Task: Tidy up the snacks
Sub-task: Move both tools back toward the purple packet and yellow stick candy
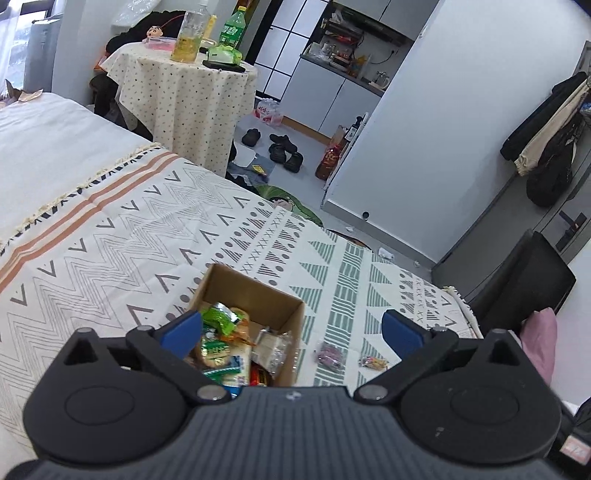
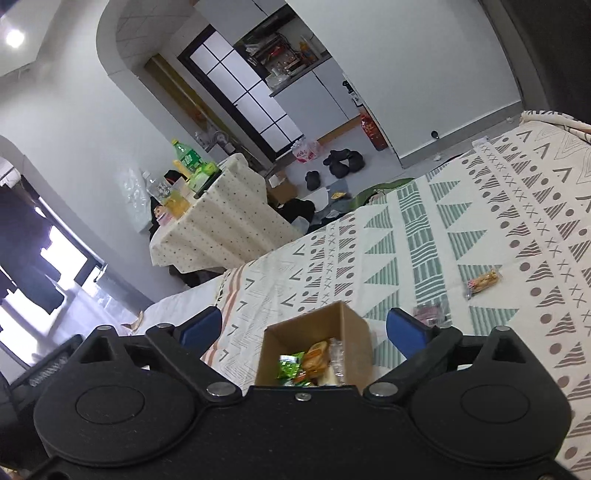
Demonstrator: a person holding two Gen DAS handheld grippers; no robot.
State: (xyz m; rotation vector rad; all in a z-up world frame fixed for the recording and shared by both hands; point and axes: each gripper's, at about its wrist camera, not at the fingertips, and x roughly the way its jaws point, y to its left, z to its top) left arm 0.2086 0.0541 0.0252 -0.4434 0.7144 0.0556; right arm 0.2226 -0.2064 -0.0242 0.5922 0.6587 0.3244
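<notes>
An open cardboard box [image 1: 284, 299] sits on the patterned bedspread [image 1: 129, 236], filled with several wrapped snacks such as a green packet [image 1: 218, 315]. My left gripper [image 1: 291, 326] hovers above the box, open, nothing between its blue fingers [image 1: 183, 330]. Two small packets lie loose to the right of the box: a dark one [image 1: 328, 353] and a yellowish one [image 1: 373, 362]. In the right wrist view the same box [image 2: 354, 325] is below my right gripper [image 2: 304, 326], which is open and empty. The yellowish packet [image 2: 484, 281] and the dark packet [image 2: 428, 314] lie further right on the bedspread [image 2: 480, 221].
A small table with a dotted cloth [image 1: 184, 96] stands beyond the bed, carrying bottles [image 1: 190, 31] and packets. Shoes [image 1: 284, 149] and clutter lie on the floor. A dark chair back [image 1: 524, 280] and a pink cushion [image 1: 541, 339] are at the bed's right edge.
</notes>
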